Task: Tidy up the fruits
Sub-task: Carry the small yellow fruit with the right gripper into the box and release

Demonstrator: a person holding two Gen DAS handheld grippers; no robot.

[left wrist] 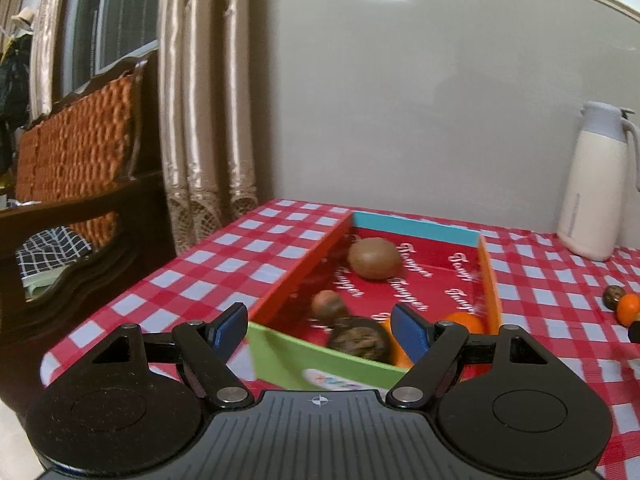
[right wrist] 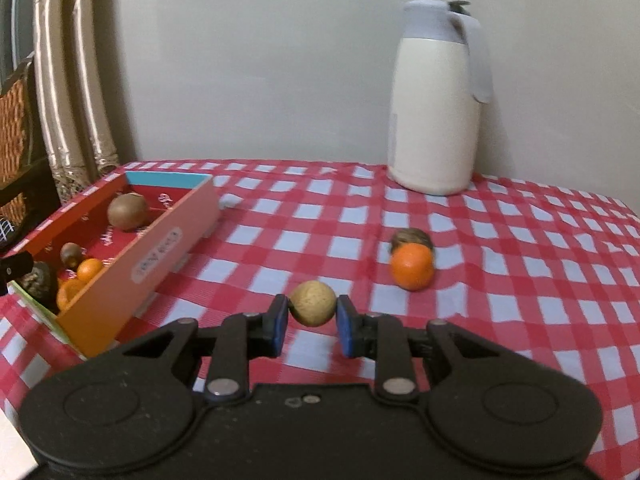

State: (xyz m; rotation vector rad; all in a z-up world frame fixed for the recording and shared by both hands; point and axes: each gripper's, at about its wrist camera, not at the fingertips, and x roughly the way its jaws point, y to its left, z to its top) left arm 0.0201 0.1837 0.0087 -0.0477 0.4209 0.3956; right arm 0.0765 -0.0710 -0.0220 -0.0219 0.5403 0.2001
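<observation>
The right claw point(right wrist: 313, 325) is pinching a tan round fruit point(right wrist: 313, 303) just above the red-checked table point(right wrist: 520, 300). The left claw point(left wrist: 320, 330) is hanging spread over the shallow box point(left wrist: 490, 276) holding a kiwi point(left wrist: 374, 258). Beyond, an orange point(right wrist: 412, 267) is touching a walnut point(right wrist: 412, 237); a cream thermos jug point(right wrist: 434, 120) is standing by the grey wall point(left wrist: 400, 100).

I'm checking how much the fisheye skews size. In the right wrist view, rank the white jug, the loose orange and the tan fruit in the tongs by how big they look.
1. White jug, by far.
2-3. Loose orange and tan fruit: look alike; the tan fruit is nearer the camera, so unranked.
</observation>
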